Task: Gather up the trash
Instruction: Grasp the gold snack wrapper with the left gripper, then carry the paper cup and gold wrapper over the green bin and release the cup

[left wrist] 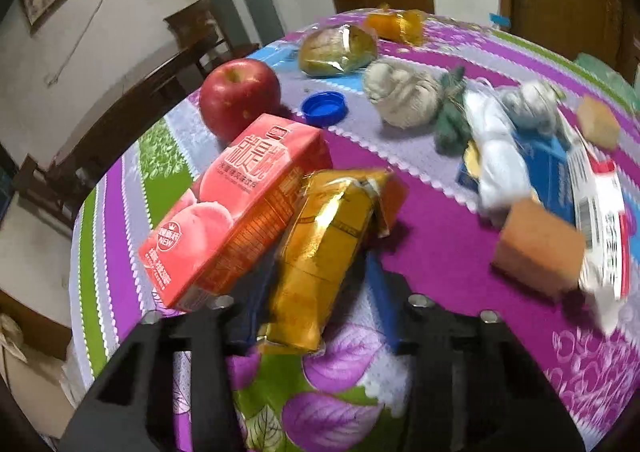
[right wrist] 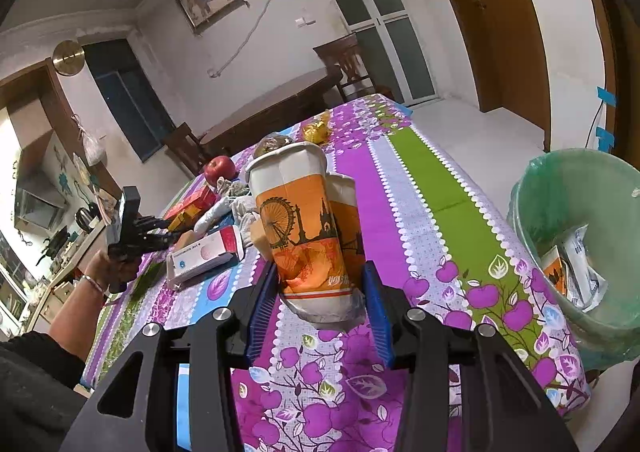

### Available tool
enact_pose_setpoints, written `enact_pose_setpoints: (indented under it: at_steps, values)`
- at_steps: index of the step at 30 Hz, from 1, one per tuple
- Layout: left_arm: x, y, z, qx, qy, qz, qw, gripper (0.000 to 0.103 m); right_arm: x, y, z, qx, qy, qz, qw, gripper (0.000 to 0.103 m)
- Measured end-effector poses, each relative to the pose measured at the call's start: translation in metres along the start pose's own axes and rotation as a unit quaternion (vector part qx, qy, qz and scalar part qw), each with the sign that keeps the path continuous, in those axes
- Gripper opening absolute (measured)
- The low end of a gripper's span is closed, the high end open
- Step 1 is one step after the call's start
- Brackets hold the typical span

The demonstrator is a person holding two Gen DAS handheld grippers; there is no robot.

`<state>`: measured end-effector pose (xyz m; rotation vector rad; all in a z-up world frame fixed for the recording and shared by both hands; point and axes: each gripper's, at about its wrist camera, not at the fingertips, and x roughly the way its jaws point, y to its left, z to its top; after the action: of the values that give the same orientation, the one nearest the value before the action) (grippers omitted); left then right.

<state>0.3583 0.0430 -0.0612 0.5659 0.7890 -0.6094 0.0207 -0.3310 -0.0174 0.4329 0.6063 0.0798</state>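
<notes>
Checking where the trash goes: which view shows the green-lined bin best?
The right wrist view: the green-lined bin stands at the table's right edge, its opening visible with discarded packaging inside. The left wrist view catches only a blurred green sliver at its right edge.

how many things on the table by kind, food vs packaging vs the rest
food: 3, red apple, two wrapped buns
packaging: 5, pink drink carton, gold wrapper, paper cup, blue bottle cap, white box
sponges: 2
total: 10, not counting the crumpled wads
</notes>
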Motion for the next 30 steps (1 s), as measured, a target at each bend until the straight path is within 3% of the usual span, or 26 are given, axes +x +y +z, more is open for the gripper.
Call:
enact_pose_setpoints:
  at_steps: [3,7,11,16,18,25,30]
  values:
    - [-0.011,-0.003,-0.003,-0.015,-0.012,-0.008,0.9998,0.03,0.0,-0.002,0.0,0.002,-0.001,0.001,1.0,0.045]
    - [-0.045,-0.013,-0.016,-0.038,-0.05,0.004,0.998,0.029,-0.002,-0.007,-0.002,0.0,-0.004,0.007,1.0,0.045]
    - [-0.098,-0.03,-0.027,-0.081,-0.111,0.014,0.9904,0.03,-0.002,-0.013,-0.007,0.0,-0.003,0.013,1.0,0.045]
    - [-0.136,-0.073,-0.02,-0.118,-0.154,0.0,0.9811,0.03,0.005,-0.005,-0.016,-0.032,0.0,0.012,0.999,0.045]
    - [-0.14,-0.099,-0.012,-0.115,-0.159,-0.014,0.9805,0.03,0.006,0.001,-0.018,-0.051,-0.003,0.011,0.999,0.045]
    - [-0.132,-0.192,0.05,-0.094,-0.175,-0.114,0.9734,0.03,-0.003,-0.01,-0.025,-0.105,-0.028,-0.014,0.994,0.044]
    - [-0.113,-0.25,0.102,-0.059,-0.163,-0.175,0.9693,0.03,-0.047,-0.068,-0.017,-0.044,-0.078,-0.053,0.995,0.044]
